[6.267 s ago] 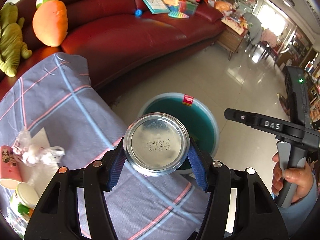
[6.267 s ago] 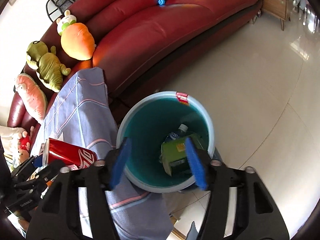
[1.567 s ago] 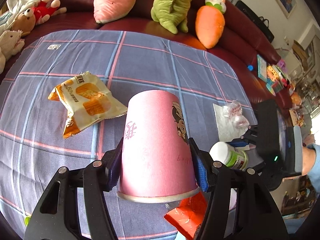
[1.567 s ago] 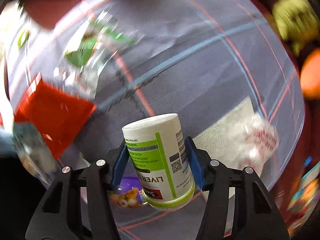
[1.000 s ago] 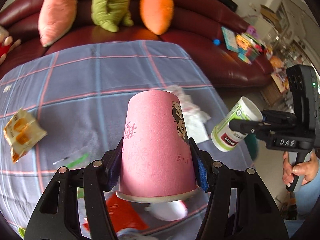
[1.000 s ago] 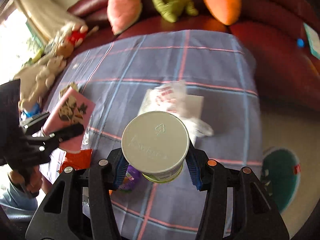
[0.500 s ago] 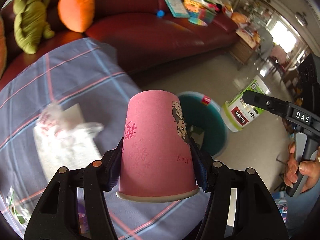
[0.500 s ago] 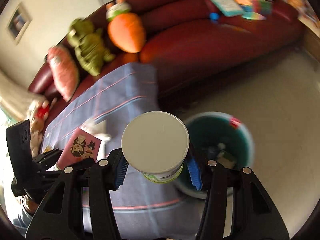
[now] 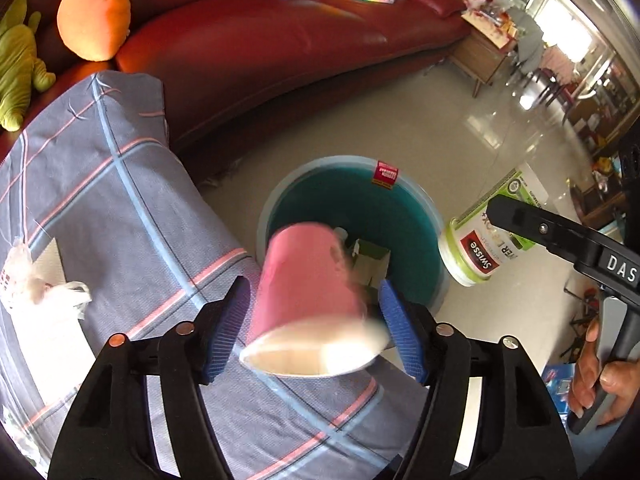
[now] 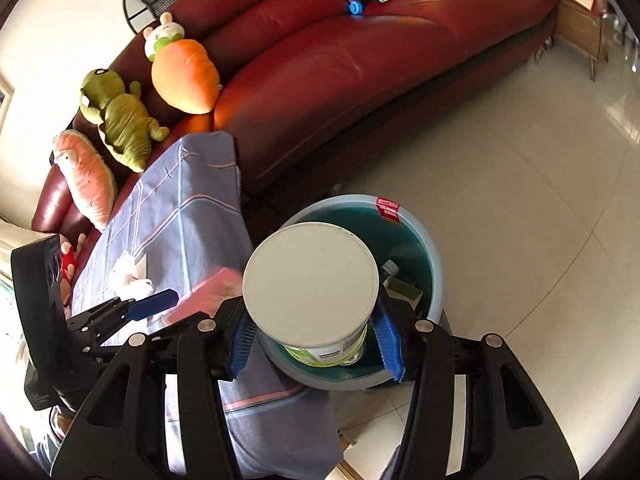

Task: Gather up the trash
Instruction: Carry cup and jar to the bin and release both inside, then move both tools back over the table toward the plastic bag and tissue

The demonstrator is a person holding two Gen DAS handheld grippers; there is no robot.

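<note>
Above the bin [image 9: 420, 200], pink cup [image 9: 308, 280] loose between left hand-held gripper [image 9: 314, 330] pads.

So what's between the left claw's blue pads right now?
The pink cup, blurred and tilting over the blue bin; the left claw has just been opening. Left wrist view.

Living rm, daylight: below me a glossy pale tile floor [image 10: 520, 184] w/ window glare; dark red leather sofa [image 10: 340, 64] curves along the cream wall [image 10: 80, 12], plush carrot [image 10: 184, 76], green dino [image 10: 120, 120] & pink cushion [image 10: 84, 180] lined on it; wooden side table [image 9: 484, 56] at far end
</note>
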